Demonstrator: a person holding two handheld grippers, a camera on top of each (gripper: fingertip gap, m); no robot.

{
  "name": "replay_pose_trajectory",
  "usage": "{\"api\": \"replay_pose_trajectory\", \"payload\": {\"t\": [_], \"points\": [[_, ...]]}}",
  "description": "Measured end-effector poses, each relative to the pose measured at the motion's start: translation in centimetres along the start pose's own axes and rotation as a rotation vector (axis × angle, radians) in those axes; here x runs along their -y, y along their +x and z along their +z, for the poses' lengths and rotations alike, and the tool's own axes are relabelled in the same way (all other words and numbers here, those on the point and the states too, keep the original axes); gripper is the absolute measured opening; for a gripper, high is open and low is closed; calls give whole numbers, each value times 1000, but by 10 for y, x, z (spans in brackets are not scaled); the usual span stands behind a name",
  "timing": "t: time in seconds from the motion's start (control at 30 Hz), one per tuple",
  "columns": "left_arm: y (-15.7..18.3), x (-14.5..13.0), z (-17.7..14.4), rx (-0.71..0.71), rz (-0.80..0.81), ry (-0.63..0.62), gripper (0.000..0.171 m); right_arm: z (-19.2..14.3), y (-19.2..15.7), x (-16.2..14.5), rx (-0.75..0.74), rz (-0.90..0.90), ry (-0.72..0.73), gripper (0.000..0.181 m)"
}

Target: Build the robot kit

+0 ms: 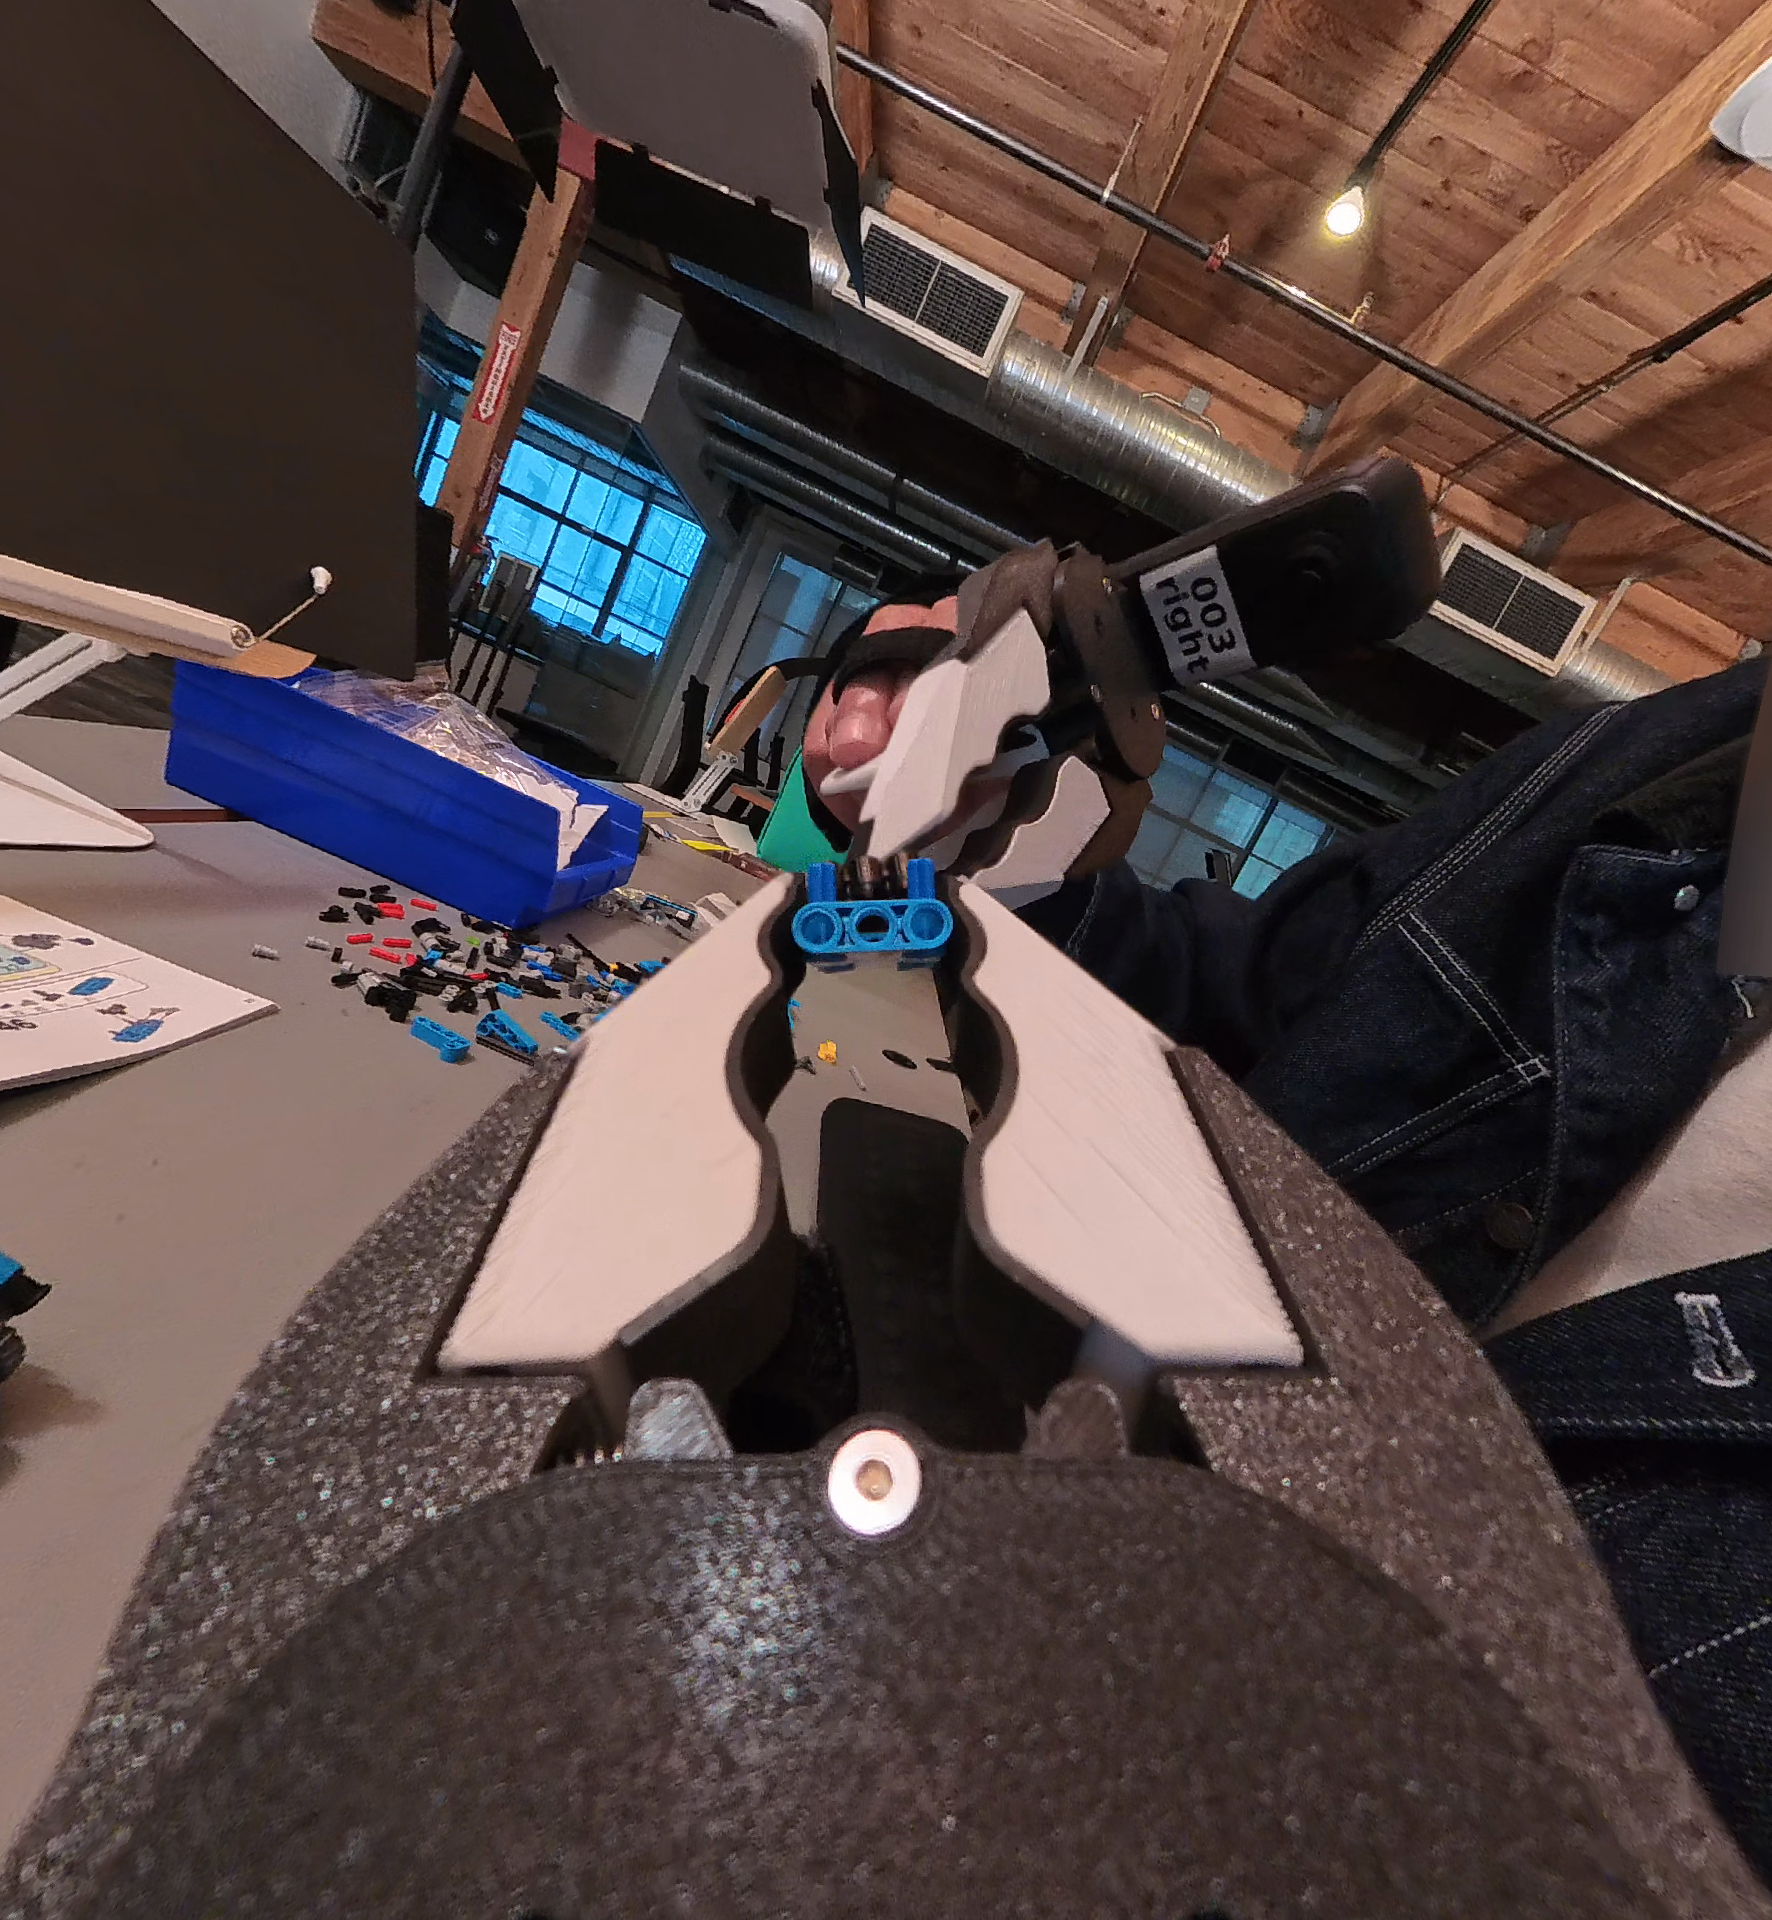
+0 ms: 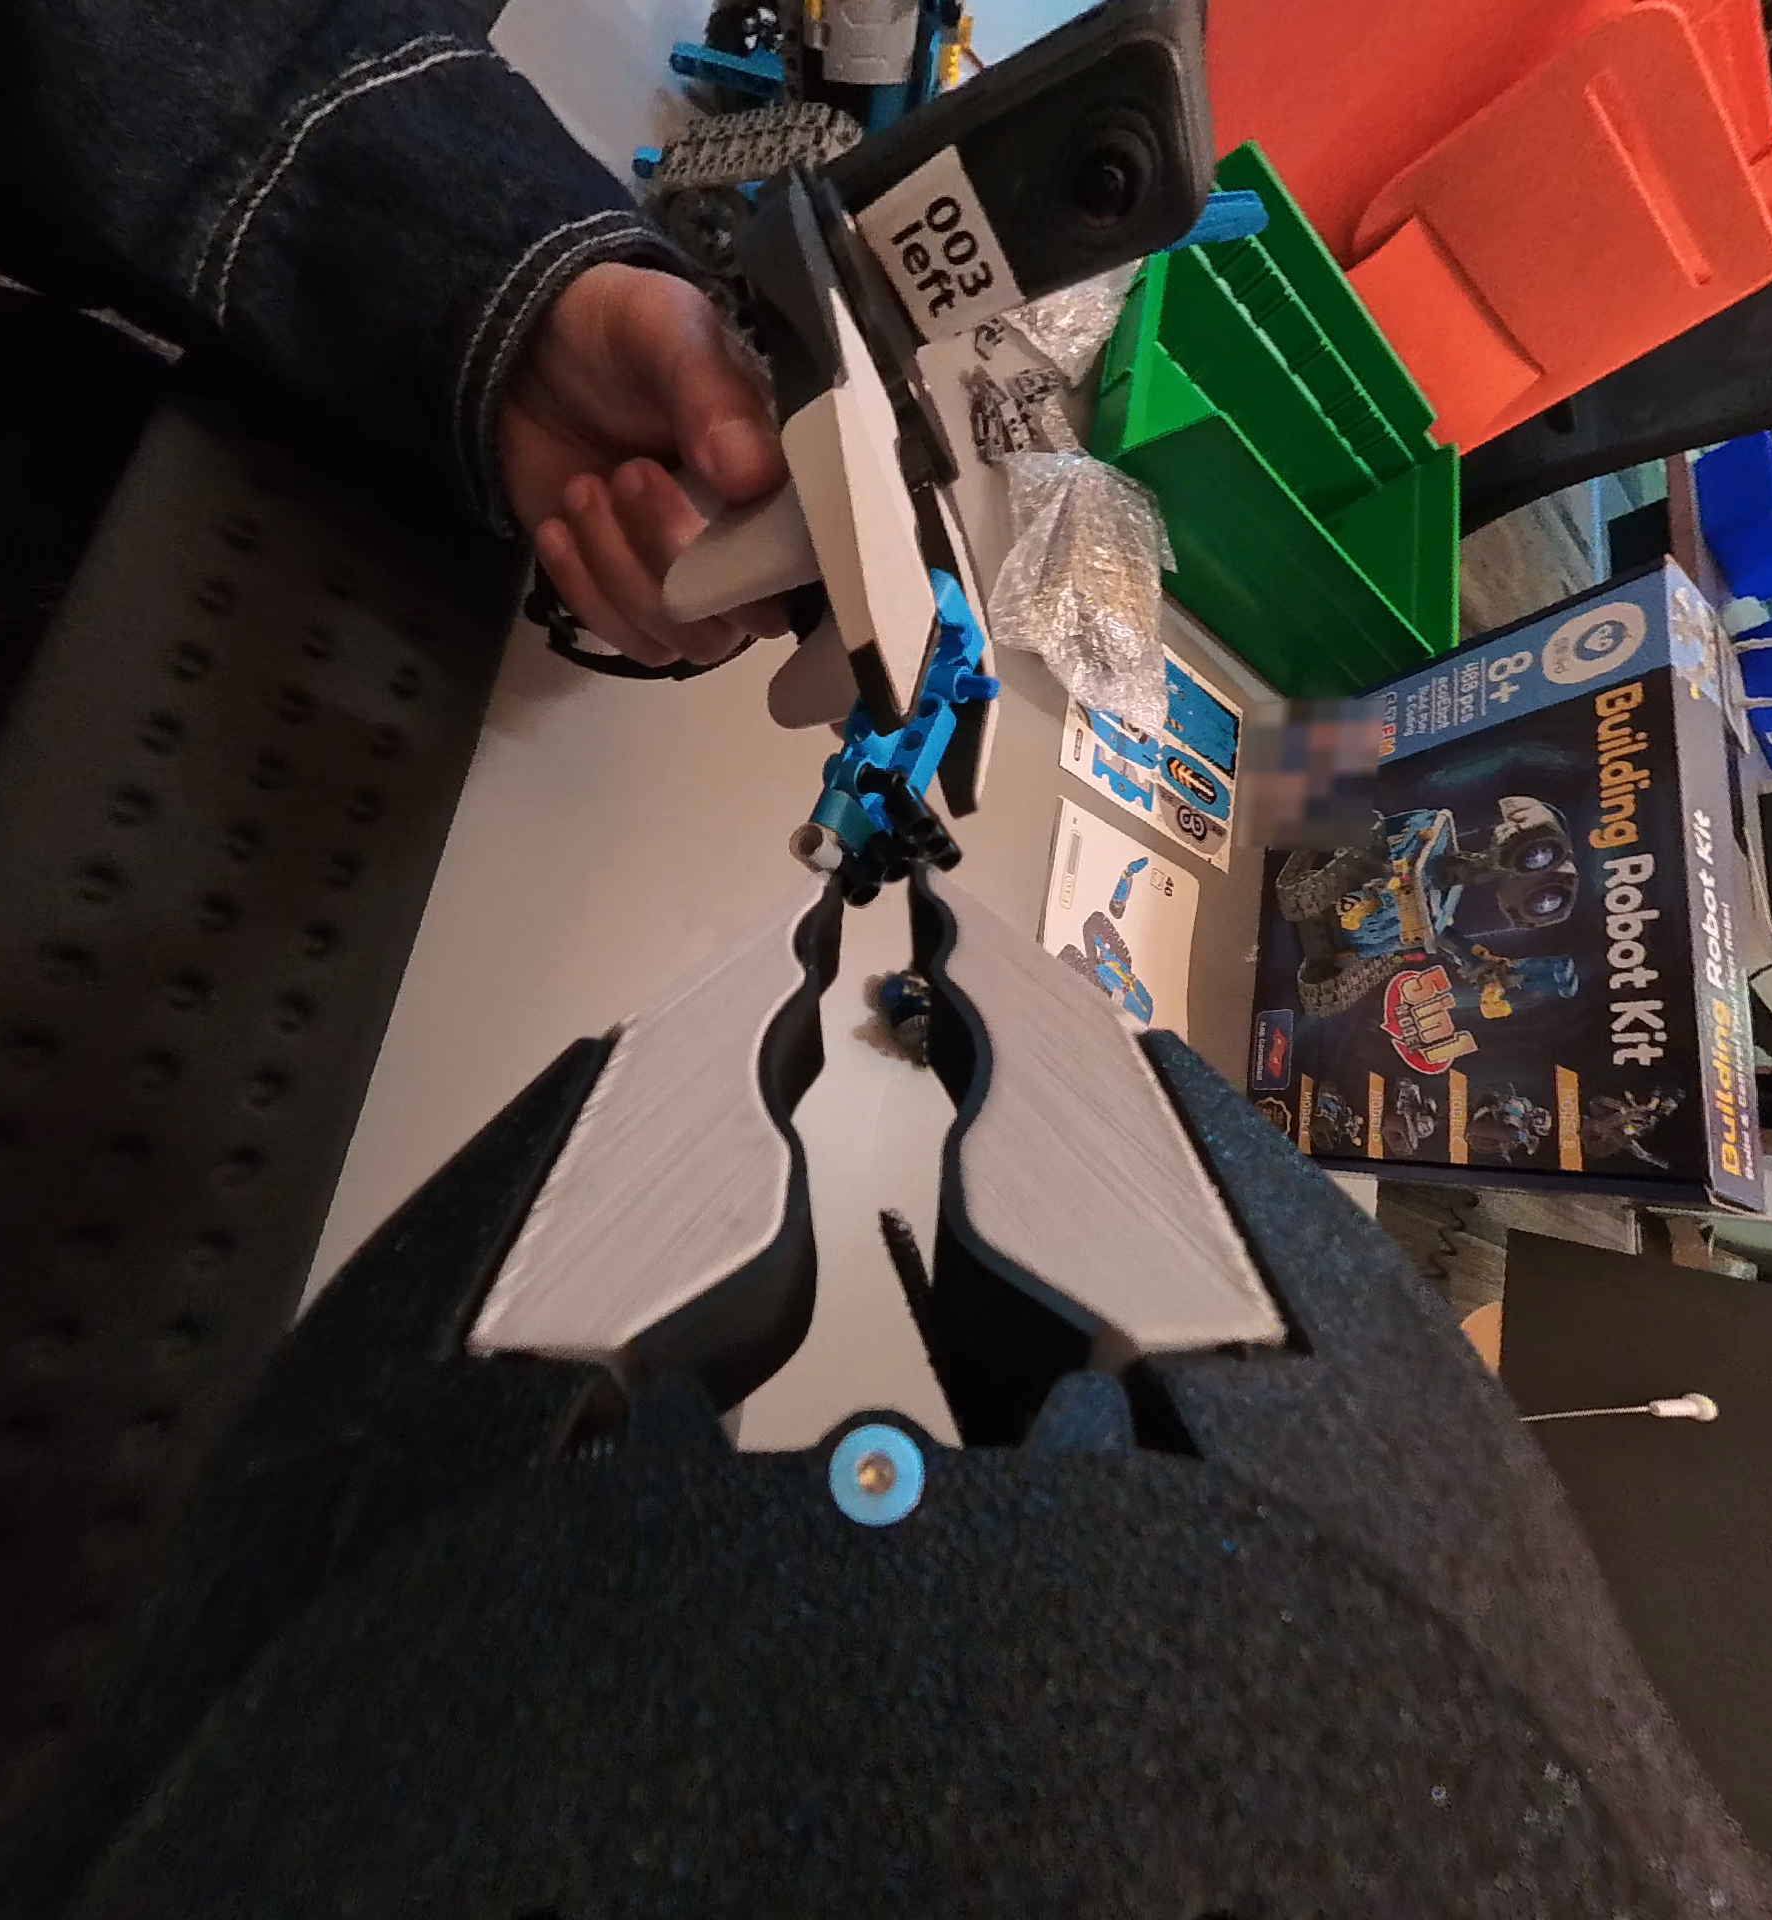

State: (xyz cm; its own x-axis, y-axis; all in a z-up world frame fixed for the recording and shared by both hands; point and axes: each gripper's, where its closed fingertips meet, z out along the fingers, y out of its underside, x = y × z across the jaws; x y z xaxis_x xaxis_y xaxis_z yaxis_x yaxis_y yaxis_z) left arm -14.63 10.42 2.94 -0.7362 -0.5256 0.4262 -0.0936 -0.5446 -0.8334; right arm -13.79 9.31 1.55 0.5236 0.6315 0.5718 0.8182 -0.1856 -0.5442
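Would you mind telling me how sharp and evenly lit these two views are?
Left wrist view: wide-angle bending at the edges, a glaring ceiling bulb, the blue assembly in the left tongs sharp. Right wrist view: dimmer, its own housing soft, the right tongs at the black pins fairly sharp.

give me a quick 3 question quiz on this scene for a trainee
1. True or false: the left tool grips a blue beam assembly.
2. What do the right tool's tips close on? A black pins B a yellow brick C the instruction booklet
3. What colour is the bin behind the loose parts in the left wrist view?

Key: 1 true; 2 A, the black pins on the assembly's end; 3 blue.
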Motion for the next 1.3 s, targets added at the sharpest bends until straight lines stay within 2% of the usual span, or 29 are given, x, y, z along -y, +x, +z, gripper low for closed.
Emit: {"api": "replay_pose_trajectory", "payload": {"t": [0.1, 0.17, 0.33, 0.43, 0.6, 0.9, 1.07, 1.17, 1.3], "points": [[2, -3, 2, -8, 4, -18, 25, -1, -1, 0, -5, -86, -13, 19], [3, -4, 2, -16, 4, -22, 26, -2, -4, 1, 1, -134, -9, 18], [4, -7, 4, -19, 3, -40, 25, -1, -10, 0, 65, -139, -8, 18], [5, -8, 4, -29, -3, -42, 25, -2, -15, 2, 125, -69, 38, 22], [2, -7, 4, 7, 27, -37, 26, -5, -22, 3, 248, 136, 136, 43], [-37, 2, -5, 209, -36, 49, 25, 27, 2, -11, -40, 342, 31, 47], [-51, 3, -9, 302, -50, 84, 25, 40, 20, -21, -268, 486, 33, 32], [-54, 2, -10, 316, -63, 82, 25, 43, 25, -26, -355, 457, -12, 23], [-52, -2, -7, 293, -70, 52, 25, 41, 23, -26, -380, 330, -51, 23]]}}
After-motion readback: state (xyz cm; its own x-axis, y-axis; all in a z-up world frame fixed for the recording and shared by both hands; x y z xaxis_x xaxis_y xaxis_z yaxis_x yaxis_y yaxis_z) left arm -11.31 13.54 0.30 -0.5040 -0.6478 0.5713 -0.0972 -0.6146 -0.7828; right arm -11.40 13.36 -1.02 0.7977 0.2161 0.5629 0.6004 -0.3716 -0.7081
